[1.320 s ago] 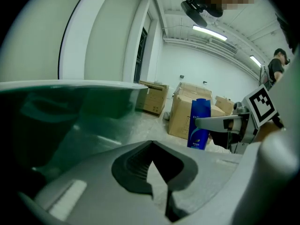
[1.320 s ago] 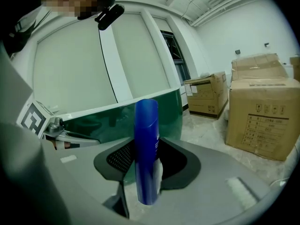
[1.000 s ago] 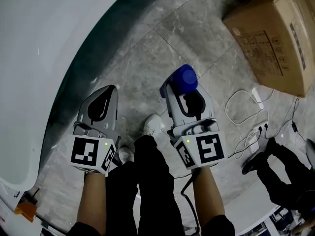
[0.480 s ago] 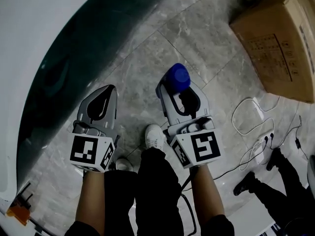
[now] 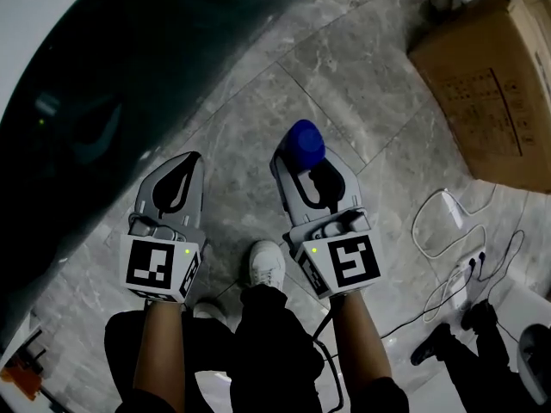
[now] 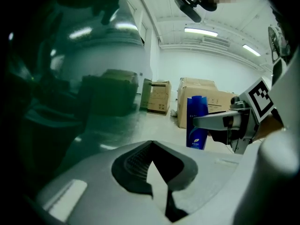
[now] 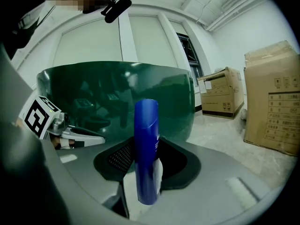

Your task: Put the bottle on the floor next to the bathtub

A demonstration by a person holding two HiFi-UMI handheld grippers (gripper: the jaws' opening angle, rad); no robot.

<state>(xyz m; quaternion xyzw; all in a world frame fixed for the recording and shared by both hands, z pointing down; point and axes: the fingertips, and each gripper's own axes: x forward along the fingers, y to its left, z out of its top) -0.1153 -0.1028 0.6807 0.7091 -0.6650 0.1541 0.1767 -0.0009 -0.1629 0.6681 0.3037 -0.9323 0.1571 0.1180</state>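
Blue and slim, the tall plastic bottle (image 7: 146, 149) stands upright between the jaws of our right gripper (image 5: 306, 163). The pads are closed on its two sides, with its top rising above them and its base showing below. We hold it over the grey marble-tiled floor (image 5: 344, 67), near the curved wall of the glossy dark green bathtub (image 5: 103, 84) but apart from it. We cannot tell whether the base touches the tiles.

Our left gripper (image 5: 191, 158) hangs between the tub and the bottle, level with the right one. Its jaws are brought together at the tips, with nothing in them.

Toward the floor's far right edge sits a brown cardboard box (image 5: 486, 84), and a thin white cable (image 5: 448, 222) lies looped in front of it. A white shoe (image 5: 265, 263) rests on the tiles between our two forearms.
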